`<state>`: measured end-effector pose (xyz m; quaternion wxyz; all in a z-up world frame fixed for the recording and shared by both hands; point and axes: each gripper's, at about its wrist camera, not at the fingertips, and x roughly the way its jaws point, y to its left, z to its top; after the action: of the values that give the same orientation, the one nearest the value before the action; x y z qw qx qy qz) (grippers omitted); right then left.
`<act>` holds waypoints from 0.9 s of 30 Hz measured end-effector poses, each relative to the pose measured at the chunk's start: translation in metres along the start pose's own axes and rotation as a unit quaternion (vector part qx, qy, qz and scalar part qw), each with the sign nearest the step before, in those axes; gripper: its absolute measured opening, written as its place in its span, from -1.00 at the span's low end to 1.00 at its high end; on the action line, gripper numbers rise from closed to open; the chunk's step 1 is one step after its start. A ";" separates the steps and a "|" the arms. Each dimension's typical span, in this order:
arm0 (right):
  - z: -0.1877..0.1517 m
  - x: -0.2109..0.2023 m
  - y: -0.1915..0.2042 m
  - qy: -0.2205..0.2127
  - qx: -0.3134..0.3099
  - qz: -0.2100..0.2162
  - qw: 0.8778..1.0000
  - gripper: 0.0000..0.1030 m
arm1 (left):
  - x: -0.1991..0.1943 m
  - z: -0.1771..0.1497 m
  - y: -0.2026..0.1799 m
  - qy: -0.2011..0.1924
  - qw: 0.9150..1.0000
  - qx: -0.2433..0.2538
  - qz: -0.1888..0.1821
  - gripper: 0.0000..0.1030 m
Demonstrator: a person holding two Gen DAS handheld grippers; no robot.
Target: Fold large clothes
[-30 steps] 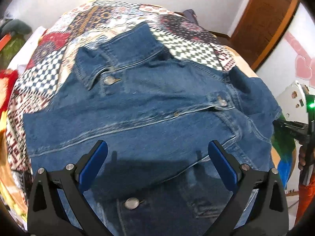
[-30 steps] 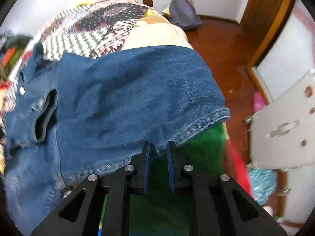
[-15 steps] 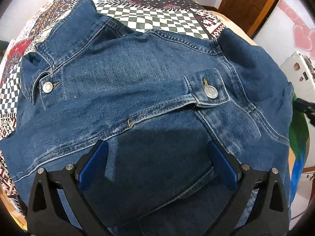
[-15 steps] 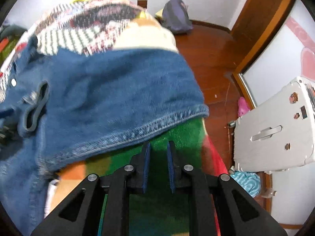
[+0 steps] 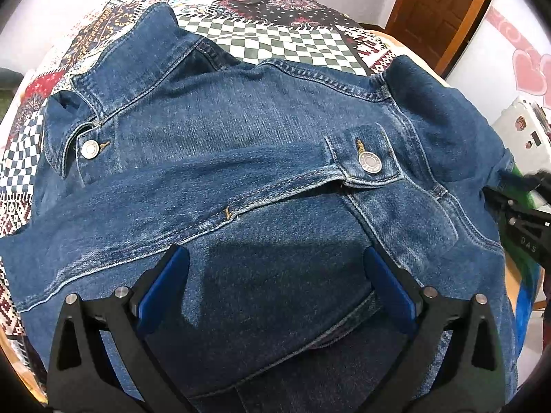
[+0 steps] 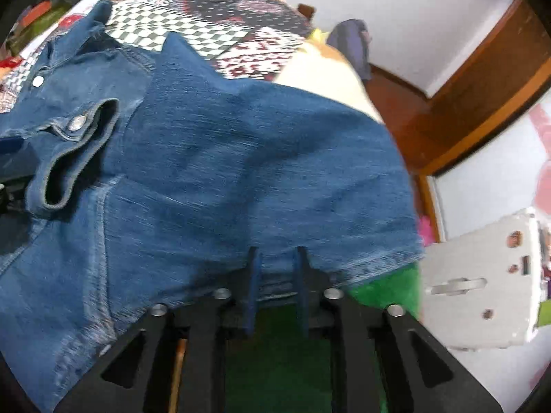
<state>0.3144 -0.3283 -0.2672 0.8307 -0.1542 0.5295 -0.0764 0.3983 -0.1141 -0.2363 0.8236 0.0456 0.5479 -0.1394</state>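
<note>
Denim jacket [image 5: 261, 179] spread front-up on bed [image 5: 275, 41]; left gripper [image 5: 275, 272] jaws released above chest; right gripper [image 6: 275, 265] jaws nearly closed on hem edge [image 6: 372, 268], likely for folding.

The left wrist view looks down close over the denim jacket [image 5: 261, 179] toward its collar; the right wrist view faces its hem edge closely. Both share the jacket and patterned bed [image 5: 275, 41].

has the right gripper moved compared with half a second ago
Yes. The right gripper has gone forward: the denim jacket hem, just ahead of its fingertips then, now lies between them.
</note>
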 end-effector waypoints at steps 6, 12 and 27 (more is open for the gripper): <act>-0.012 -0.005 -0.034 -0.017 0.047 -0.032 0.998 0.83 | -0.002 -0.001 0.000 -0.004 1.000 0.000 0.001 1.00; -0.024 -0.021 -0.099 -0.041 0.231 0.131 0.963 0.82 | -0.023 -0.003 0.005 -0.009 1.000 -0.011 -0.007 1.00; -0.032 0.054 -0.157 -0.004 0.469 0.335 0.817 0.27 | -0.083 0.000 -0.007 -0.071 0.996 -0.025 -0.038 0.99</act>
<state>0.3141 -0.4976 -0.2736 0.7787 0.4412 0.4448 -0.0316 0.3663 -0.1055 -0.1597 0.8555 -0.0057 0.4926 -0.1593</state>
